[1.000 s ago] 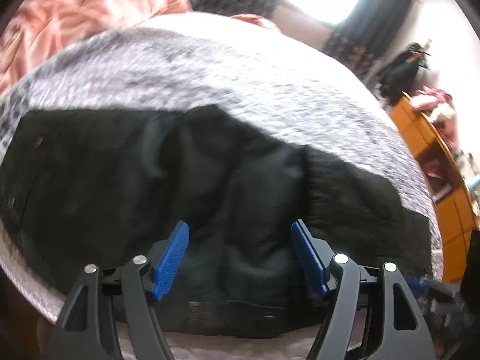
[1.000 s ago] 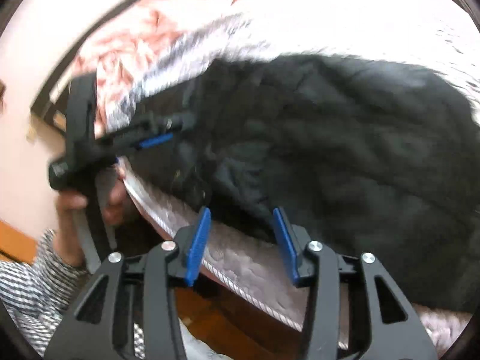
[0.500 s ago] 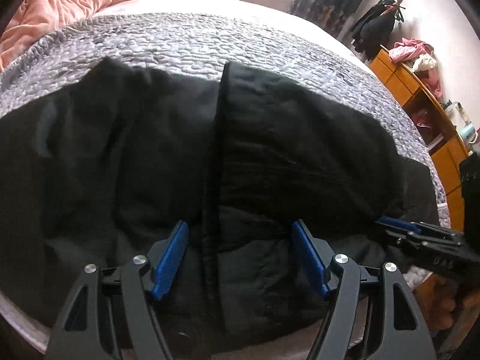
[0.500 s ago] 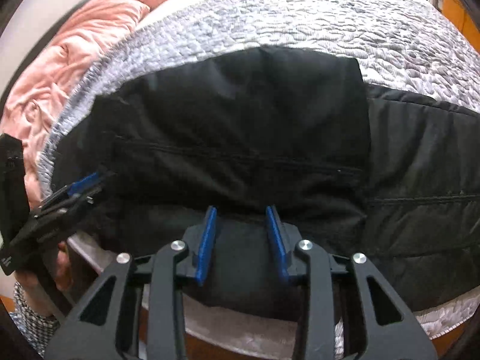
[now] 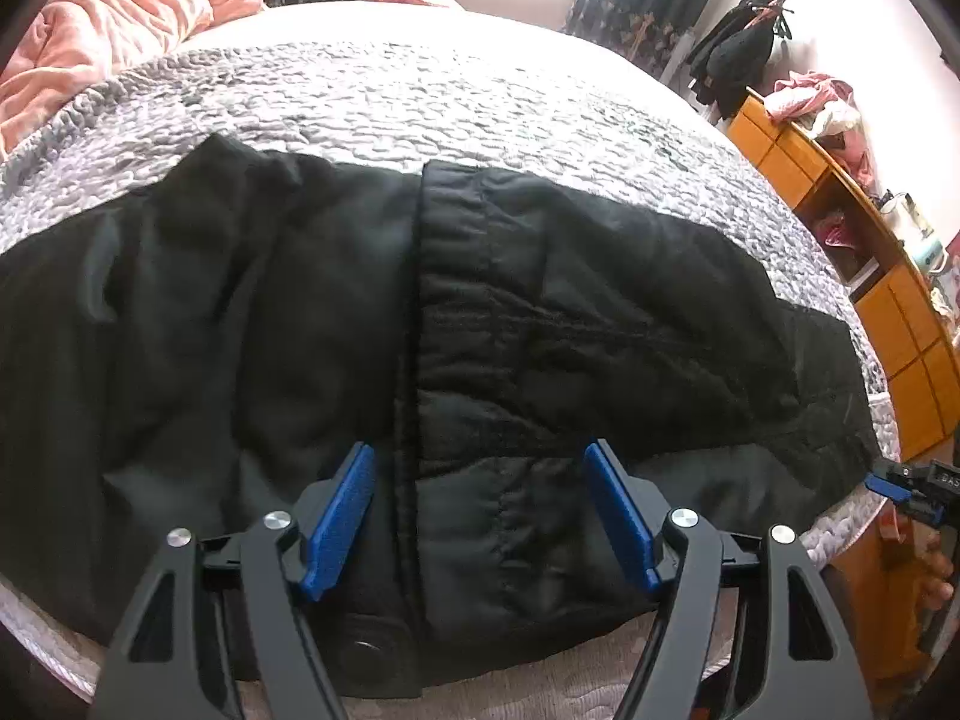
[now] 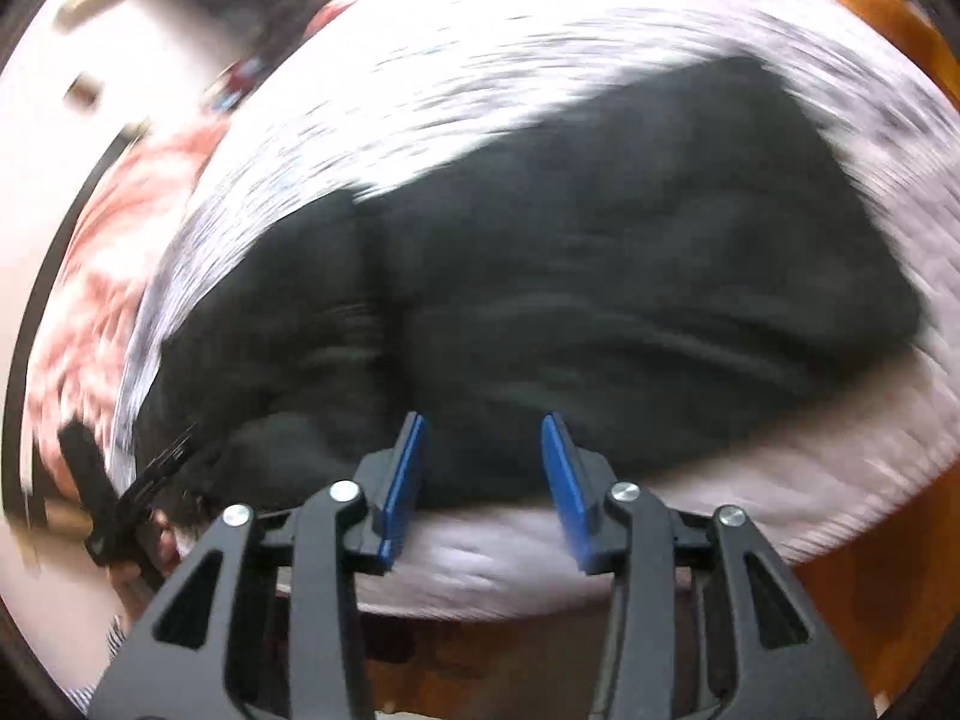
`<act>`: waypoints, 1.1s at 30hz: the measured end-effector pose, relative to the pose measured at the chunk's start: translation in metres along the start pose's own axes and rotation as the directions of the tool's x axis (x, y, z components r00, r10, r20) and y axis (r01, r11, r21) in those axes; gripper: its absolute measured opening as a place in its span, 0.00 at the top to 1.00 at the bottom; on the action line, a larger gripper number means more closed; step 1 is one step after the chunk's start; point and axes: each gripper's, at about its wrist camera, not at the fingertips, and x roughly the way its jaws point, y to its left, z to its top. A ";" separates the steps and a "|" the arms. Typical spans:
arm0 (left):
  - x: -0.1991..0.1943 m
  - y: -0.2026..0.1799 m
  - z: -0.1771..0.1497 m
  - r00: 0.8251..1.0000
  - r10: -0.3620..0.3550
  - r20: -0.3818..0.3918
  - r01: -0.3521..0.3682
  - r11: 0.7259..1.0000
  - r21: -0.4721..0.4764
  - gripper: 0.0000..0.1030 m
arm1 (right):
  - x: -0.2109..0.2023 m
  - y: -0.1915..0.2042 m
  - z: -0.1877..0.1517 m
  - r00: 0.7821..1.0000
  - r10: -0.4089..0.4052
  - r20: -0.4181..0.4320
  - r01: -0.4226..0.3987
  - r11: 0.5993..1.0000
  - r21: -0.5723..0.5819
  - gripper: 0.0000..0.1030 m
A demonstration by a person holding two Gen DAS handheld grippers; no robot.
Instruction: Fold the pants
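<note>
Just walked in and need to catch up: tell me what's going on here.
A person is folding black pants on a bed with a grey quilt, using a hand-held claw in each hand. The pants lie flat, one part already folded over the other. The left claw hovers open above the near edge, gripping nothing. The right claw, its jaws just opened further, is also empty over the pants' edge; its view is blurred.

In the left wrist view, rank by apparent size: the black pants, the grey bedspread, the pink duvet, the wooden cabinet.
1. Black pants, though nearest the camera
2. Grey bedspread
3. Pink duvet and wooden cabinet: look alike, both cut off at the edge.
</note>
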 end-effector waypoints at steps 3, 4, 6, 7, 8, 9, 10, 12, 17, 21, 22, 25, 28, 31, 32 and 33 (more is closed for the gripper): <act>0.004 -0.001 0.001 1.000 0.003 -0.004 -0.003 1.000 -0.005 0.29 | -0.012 -0.054 0.003 1.000 -0.006 0.017 0.003 0.990 0.139 0.56; 0.004 -0.001 0.000 1.000 0.006 -0.003 -0.006 1.000 -0.003 0.29 | -0.013 -0.071 0.004 1.000 0.002 0.020 -0.005 0.983 0.181 0.56; 0.005 -0.003 0.000 1.000 0.012 -0.004 -0.012 1.000 0.006 0.28 | -0.010 -0.091 0.006 1.000 0.002 0.031 -0.009 0.974 0.225 0.56; 0.005 -0.004 -0.001 1.000 0.013 -0.004 -0.013 1.000 0.009 0.28 | -0.009 -0.101 0.009 0.999 0.001 0.044 -0.012 0.971 0.240 0.56; 0.005 -0.004 -0.001 1.000 0.015 -0.005 -0.015 1.000 0.011 0.28 | -0.006 -0.106 0.009 0.999 0.012 0.050 -0.024 0.967 0.252 0.56; 0.005 -0.004 -0.001 1.000 0.016 -0.006 -0.015 1.000 0.010 0.28 | -0.004 -0.111 0.011 0.997 0.040 0.065 -0.056 0.961 0.271 0.56; 0.005 -0.003 -0.001 1.000 0.015 -0.006 -0.015 1.000 0.008 0.28 | -0.005 -0.117 0.013 0.995 0.054 0.080 -0.075 0.957 0.282 0.56; 0.004 -0.002 0.000 1.000 0.010 -0.005 -0.010 1.000 0.000 0.28 | -0.006 -0.124 0.017 0.993 0.058 0.100 -0.086 0.952 0.294 0.56; 0.004 0.001 0.000 1.000 0.007 -0.004 -0.007 1.000 -0.006 0.28 | -0.004 -0.124 0.030 0.993 0.042 0.110 -0.073 0.951 0.299 0.81; 0.002 0.006 0.000 1.000 0.008 -0.001 -0.008 1.000 -0.015 0.28 | -0.014 -0.107 0.030 0.987 0.019 0.157 -0.060 0.963 0.264 0.94; 0.001 0.008 0.000 1.000 0.008 0.001 -0.008 1.000 -0.019 0.28 | -0.020 -0.093 0.029 0.983 0.004 0.182 -0.048 0.970 0.238 0.94; 0.001 0.012 -0.001 1.000 0.010 0.001 -0.010 1.000 -0.021 0.28 | -0.042 -0.054 0.026 0.965 0.025 0.259 -0.064 0.988 0.143 0.94; 0.000 0.016 -0.002 1.000 0.002 0.005 -0.001 0.999 -0.038 0.28 | -0.062 -0.006 0.025 0.949 0.056 0.311 -0.064 0.998 0.013 0.95; -0.004 0.020 -0.002 1.000 -0.002 0.011 0.003 0.999 -0.047 0.28 | -0.079 0.043 0.023 0.940 0.109 0.323 -0.065 0.988 -0.143 0.95; -0.006 0.022 -0.002 1.000 -0.002 0.015 0.002 0.999 -0.049 0.28 | -0.081 0.061 0.022 0.940 0.126 0.317 -0.067 0.980 -0.190 0.95; -0.008 0.025 -0.002 1.000 0.000 0.017 0.001 0.999 -0.054 0.28 | -0.081 0.079 0.024 0.941 0.143 0.307 -0.073 0.971 -0.229 0.95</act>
